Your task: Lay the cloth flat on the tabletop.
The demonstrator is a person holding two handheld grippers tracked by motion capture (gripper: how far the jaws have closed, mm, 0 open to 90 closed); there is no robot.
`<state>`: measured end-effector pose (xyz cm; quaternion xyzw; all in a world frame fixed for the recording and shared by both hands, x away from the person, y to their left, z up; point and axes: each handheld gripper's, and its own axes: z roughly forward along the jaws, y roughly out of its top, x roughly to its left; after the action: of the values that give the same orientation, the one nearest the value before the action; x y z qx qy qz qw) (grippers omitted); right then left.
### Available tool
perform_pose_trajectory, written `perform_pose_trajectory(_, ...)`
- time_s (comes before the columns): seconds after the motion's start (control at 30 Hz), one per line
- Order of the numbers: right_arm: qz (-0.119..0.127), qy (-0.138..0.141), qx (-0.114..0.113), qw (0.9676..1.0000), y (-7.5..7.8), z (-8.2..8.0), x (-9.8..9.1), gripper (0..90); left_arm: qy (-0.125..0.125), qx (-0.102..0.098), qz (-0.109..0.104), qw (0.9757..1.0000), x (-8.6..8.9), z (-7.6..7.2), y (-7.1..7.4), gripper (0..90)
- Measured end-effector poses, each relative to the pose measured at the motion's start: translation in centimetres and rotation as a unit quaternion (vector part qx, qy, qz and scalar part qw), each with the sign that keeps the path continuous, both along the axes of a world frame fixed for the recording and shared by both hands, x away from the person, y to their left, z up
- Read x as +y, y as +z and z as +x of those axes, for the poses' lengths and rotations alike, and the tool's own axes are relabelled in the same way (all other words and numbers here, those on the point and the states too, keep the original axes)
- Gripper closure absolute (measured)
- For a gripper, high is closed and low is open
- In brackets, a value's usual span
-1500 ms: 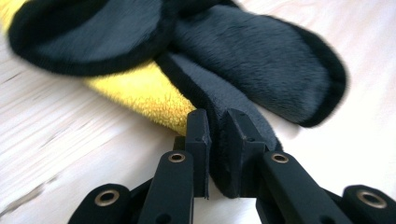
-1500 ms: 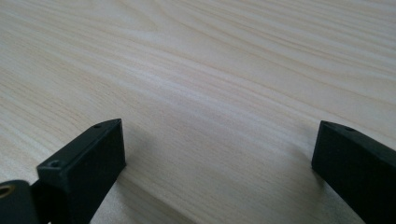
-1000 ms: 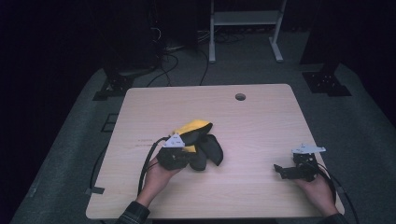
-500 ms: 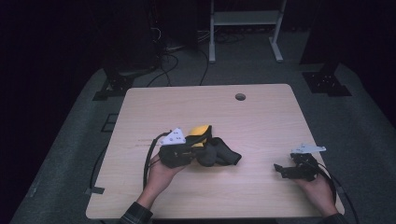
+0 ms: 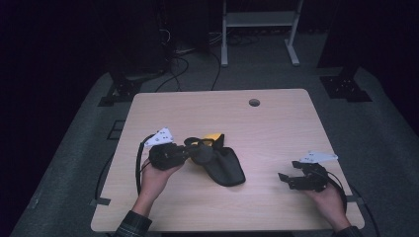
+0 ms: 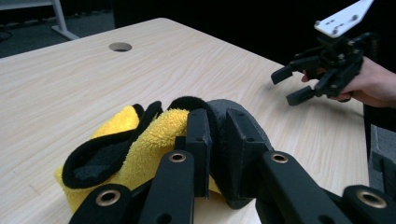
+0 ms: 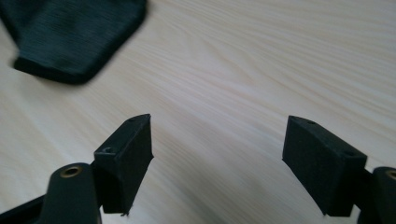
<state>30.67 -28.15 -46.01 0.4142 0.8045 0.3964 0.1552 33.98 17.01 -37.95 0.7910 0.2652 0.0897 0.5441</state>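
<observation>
In the left gripper view, the left tongs [image 6: 217, 154] hid the middle of the yellow cloth [image 6: 140, 140] and part of the dark cloth [image 6: 243, 116] clamped between the jaws. In the right gripper view, the dark cloth's [image 7: 70, 37] corner was blurred and cut off by the top edge. In the high view, the yellow cloth [image 5: 213, 138] was mostly covered by the dark cloth [image 5: 225, 165].

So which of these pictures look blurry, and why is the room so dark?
High view: only the table is lit, surroundings nearly black. Right gripper view: the dark cloth corner is smeared, fingers soft. Left gripper view: yellow towel crisp, near fingers slightly soft.
</observation>
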Motion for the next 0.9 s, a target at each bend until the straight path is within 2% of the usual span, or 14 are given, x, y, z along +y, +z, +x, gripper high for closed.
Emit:
perform_pose_trajectory(0.03,0.0,0.0,0.0,1.0,0.0,0.0,0.0,24.2,0.0,0.0,0.0,1.0,0.0,0.0,0.0,79.1)
perform_pose_trajectory(0.1,0.012,0.034,-0.006,0.9993,0.5,-0.2,1.8,28.7,0.001,0.0,0.0,1.0,0.0,0.0,0.0,79.2)
perform_pose_trajectory(0.13,0.012,0.034,-0.006,0.9993,0.5,-0.2,1.8,28.7,0.001,0.0,0.0,1.0,0.0,0.0,0.0,79.2)
perform_pose_trajectory(0.17,0.017,0.06,-0.011,0.998,0.7,-0.4,3.4,29.9,0.002,0.001,0.0,1.0,0.0,0.0,0.0,79.2)
perform_pose_trajectory(0.2,0.017,0.06,-0.011,0.998,0.7,-0.4,3.4,29.9,0.003,0.001,-0.001,1.0,0.0,0.0,-0.1,79.2)
perform_pose_trajectory(0.33,0.016,0.112,-0.009,0.9936,0.5,-0.4,7.0,31.8,0.003,0.001,-0.002,1.0,0.1,0.0,-0.1,79.2)
perform_pose_trajectory(0.4,0.015,0.121,-0.007,0.9925,0.4,-0.4,7.8,31.9,0.003,0.002,-0.002,1.0,0.0,0.0,-0.1,79.2)
perform_pose_trajectory(0.53,-0.003,0.159,-0.006,0.9873,-0.1,0.2,11.2,33.9,0.003,0.002,-0.002,1.0,0.1,0.0,-0.1,79.2)
perform_pose_trajectory(0.67,-0.018,0.169,0.001,0.9855,-0.7,0.8,12.7,36.0,0.003,0.001,-0.002,1.0,0.1,0.0,0.0,79.1)
perform_pose_trajectory(0.7,-0.022,0.172,0.003,0.9849,-0.9,1.0,13.1,38.4,0.003,0.001,-0.002,1.0,0.2,0.0,0.1,79.1)
perform_pose_trajectory(0.73,-0.038,0.176,0.004,0.9836,-1.3,1.2,13.7,47.8,0.003,0.0,-0.003,1.0,0.2,0.0,0.1,79.1)
perform_pose_trajectory(0.8,-0.048,0.175,0.001,0.9833,-1.4,1.2,13.9,52.7,0.005,0.0,-0.003,1.0,0.4,-0.1,0.2,79.2)
perform_pose_trajectory(0.83,-0.059,0.174,-0.006,0.9829,-1.5,1.3,14.0,68.4,0.006,0.0,-0.005,1.0,0.5,-0.1,0.2,79.2)
perform_pose_trajectory(0.9,-0.062,0.174,-0.008,0.9828,-1.5,1.3,14.0,73.2,0.009,-0.001,-0.004,1.0,0.7,0.0,0.3,79.2)
